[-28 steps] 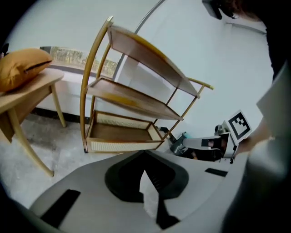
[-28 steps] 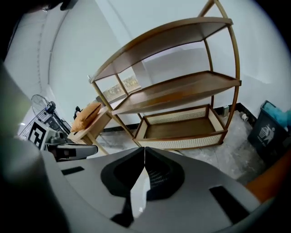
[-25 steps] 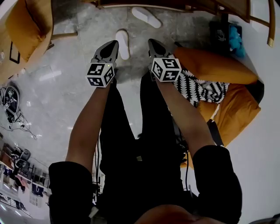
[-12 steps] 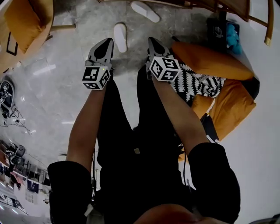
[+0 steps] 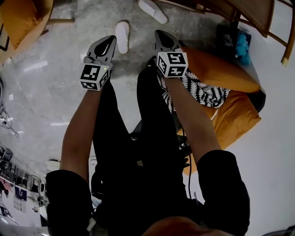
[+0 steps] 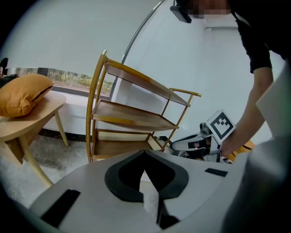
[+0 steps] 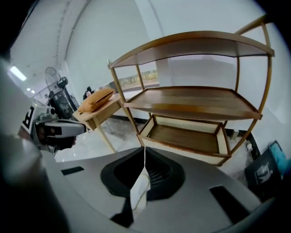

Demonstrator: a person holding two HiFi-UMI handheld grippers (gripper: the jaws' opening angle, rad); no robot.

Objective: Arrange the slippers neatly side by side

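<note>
**Both slippers on the floor, both grippers shut and empty**

The wooden shelf [image 5: 249,11] is cut off by the head view's top edge, and the person's arms and legs hide much of the floor [image 5: 55,92] below. The black-and-white patterned cushion [image 5: 207,92] is partly covered by the right arm. A pale blurred shape [image 7: 138,191] low in the slit between the right fingers is hard to make out.

A dark box [image 5: 227,34] beside the orange cushion [image 5: 221,69] holds a blue thing [image 5: 243,44]; what it is cannot be told.

The left gripper [image 5: 110,39] has its fingers pressed together on nothing. The right gripper [image 5: 159,33] likewise has its fingers meeting at the tips, nothing held.

The nearer slipper [image 5: 122,36] lies on the floor ahead, between the two grippers. The farther slipper [image 5: 153,11] lies apart from it, at an angle, near the shelf.
</note>
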